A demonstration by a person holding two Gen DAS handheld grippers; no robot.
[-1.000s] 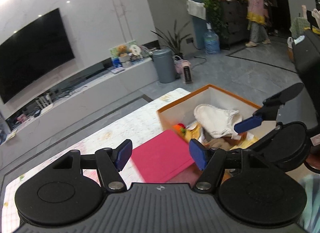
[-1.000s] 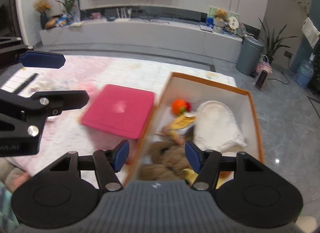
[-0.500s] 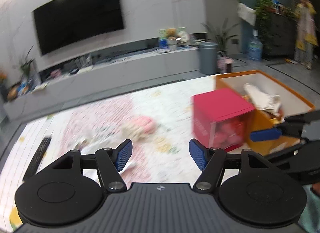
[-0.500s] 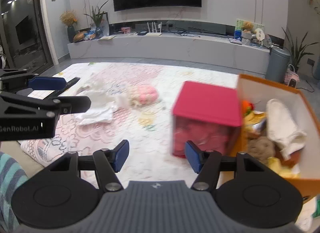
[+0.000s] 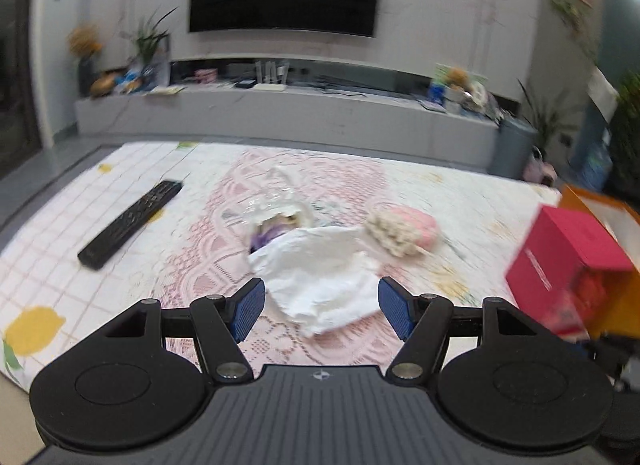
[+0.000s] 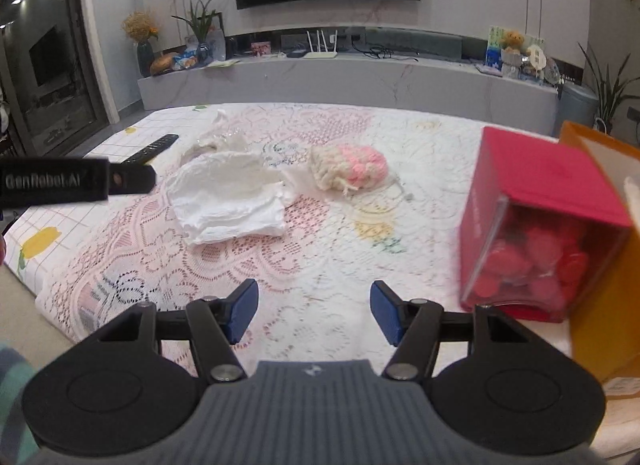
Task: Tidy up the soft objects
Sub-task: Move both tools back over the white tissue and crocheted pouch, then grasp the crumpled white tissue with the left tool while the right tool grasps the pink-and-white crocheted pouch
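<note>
A crumpled white cloth lies on the lace tablecloth. My left gripper is open just over its near edge, with the cloth showing between the blue pads but not pressed by them. To its right sits a pink-and-cream knitted bundle. Behind the cloth is a clear plastic bag with something purple in it. My right gripper is open and empty over bare lace, nearer than both objects. The left gripper shows as a black bar at the left of the right wrist view.
A red box with a clear front stands at the right, against an orange-rimmed storage box. A black remote lies at the left. The table's near left edge is close. A TV unit runs along the far wall.
Both views have swung left, from the orange box to the loose soft things on the tablecloth. The left gripper has rolled level and come down toward the white cloth. Both jaws stay open.
</note>
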